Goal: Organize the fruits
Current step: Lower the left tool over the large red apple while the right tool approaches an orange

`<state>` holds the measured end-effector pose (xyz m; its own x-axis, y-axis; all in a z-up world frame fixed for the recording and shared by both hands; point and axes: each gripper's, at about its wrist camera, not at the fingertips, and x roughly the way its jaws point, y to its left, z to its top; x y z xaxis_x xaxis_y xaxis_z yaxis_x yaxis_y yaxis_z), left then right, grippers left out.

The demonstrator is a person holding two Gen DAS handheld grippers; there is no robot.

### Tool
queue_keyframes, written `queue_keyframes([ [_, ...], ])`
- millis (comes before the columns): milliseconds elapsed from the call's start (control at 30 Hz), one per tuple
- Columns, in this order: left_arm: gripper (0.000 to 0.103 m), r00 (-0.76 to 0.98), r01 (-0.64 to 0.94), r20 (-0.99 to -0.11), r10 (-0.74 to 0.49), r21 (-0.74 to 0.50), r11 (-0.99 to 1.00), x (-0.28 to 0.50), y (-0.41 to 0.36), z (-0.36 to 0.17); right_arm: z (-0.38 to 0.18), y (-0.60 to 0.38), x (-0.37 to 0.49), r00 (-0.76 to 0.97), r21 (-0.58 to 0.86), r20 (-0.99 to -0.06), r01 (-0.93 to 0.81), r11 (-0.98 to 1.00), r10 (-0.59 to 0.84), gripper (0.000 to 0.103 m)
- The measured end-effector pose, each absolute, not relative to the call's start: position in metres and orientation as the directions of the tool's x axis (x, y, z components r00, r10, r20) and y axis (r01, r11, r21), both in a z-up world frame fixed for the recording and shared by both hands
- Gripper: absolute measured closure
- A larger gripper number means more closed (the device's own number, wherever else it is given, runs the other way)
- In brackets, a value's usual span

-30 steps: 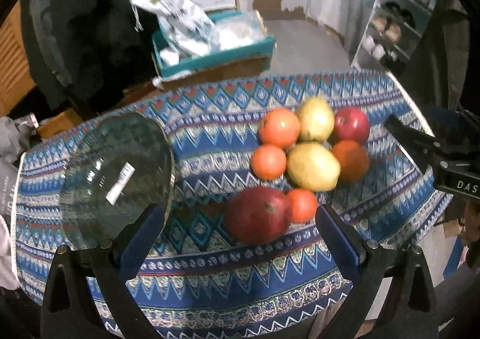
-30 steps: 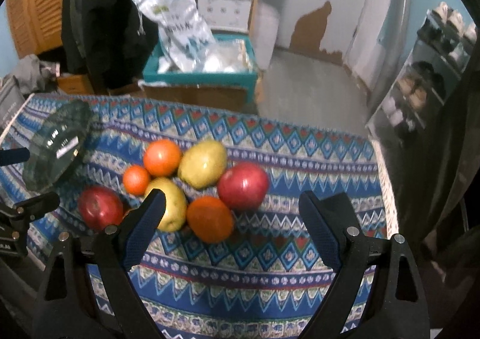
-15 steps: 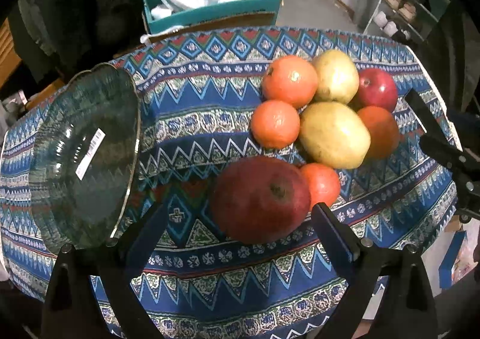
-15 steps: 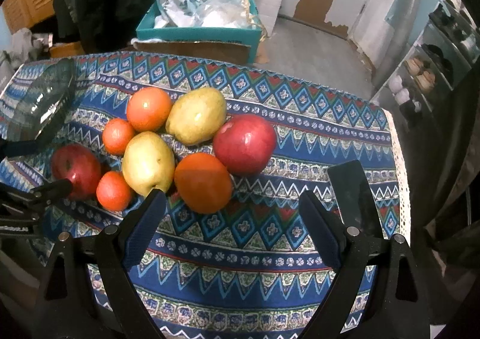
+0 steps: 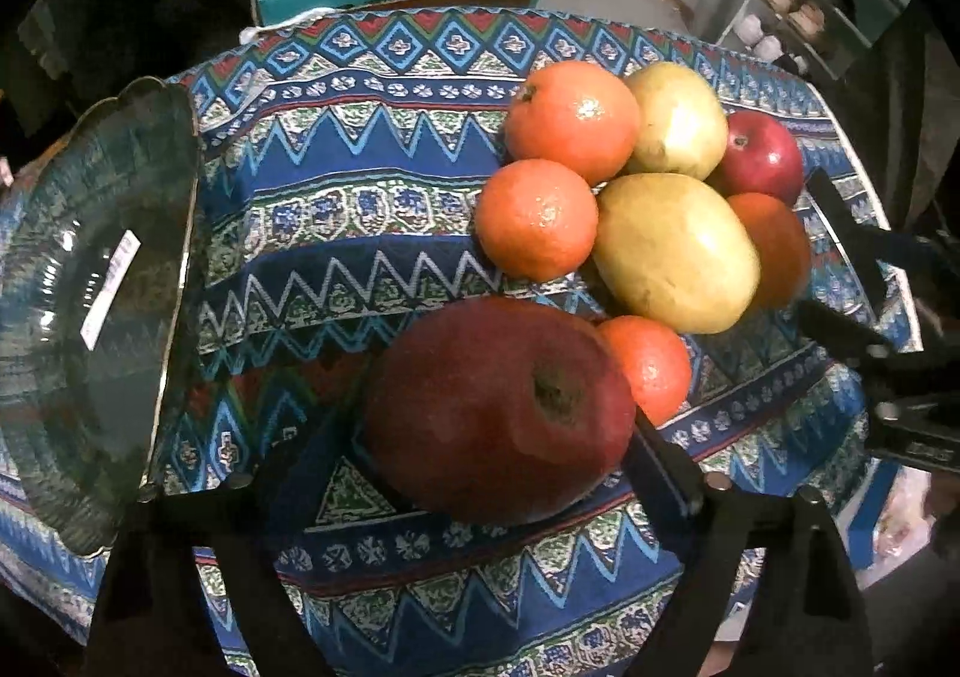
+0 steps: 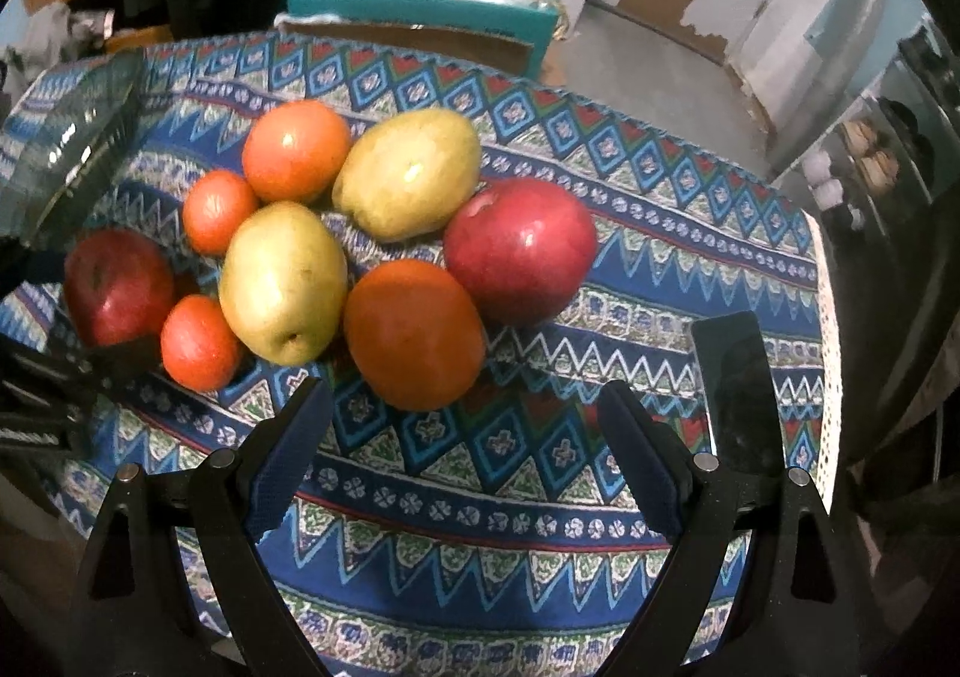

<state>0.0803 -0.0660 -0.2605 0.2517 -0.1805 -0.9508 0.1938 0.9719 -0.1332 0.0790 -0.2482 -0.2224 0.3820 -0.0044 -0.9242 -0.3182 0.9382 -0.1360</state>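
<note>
Red apple (image 5: 498, 407) between wide-open left jaws, small orange (image 5: 651, 368) touching; right jaws wide, empty.

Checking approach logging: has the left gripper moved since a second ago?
Yes. The left gripper has closed in on the near red apple, which now sits between its open fingers and looms larger against the tablecloth.

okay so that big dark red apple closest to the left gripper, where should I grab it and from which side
Grip the dark red apple across its widest middle, coming straight in from the near table edge, where the open left gripper already straddles it. It lies tilted, its dimple facing up and right. A small orange sits right against its right side, so the right finger probably has to slip between them.
</note>
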Motion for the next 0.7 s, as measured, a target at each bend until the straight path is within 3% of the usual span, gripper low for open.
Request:
queue_keyframes([
  [100, 0.022, 0.275, 0.235, -0.944, -0.183, -0.118, 0.965, 0.078, -0.07, -0.257, -0.234, -0.245, 0.087, 0.365, -0.139, -0.931, -0.353, 0.925, 0.0, 0.013],
  [533, 0.022, 0.283, 0.237, -0.942, -0.18, -0.113, 0.965, 0.08, -0.07, -0.254, -0.256, -0.241, 0.11, 0.316, -0.074, -0.947, -0.397, 0.915, 0.061, 0.022],
  [567, 0.022, 0.281, 0.231, -0.943, -0.177, -0.112, 0.966, 0.081, -0.07, -0.254, -0.256, -0.242, 0.111, 0.314, -0.065, -0.947, -0.398, 0.915, 0.07, 0.023],
  [667, 0.022, 0.281, 0.224, -0.944, -0.17, -0.108, 0.969, 0.081, -0.07, -0.254, -0.255, -0.244, 0.113, 0.291, 0.008, -0.947, -0.402, 0.916, 0.136, 0.045],
  [700, 0.022, 0.283, 0.224, -0.944, -0.168, -0.106, 0.969, 0.081, -0.07, -0.253, -0.255, -0.244, 0.112, 0.297, 0.002, -0.946, -0.399, 0.917, 0.131, 0.045],
])
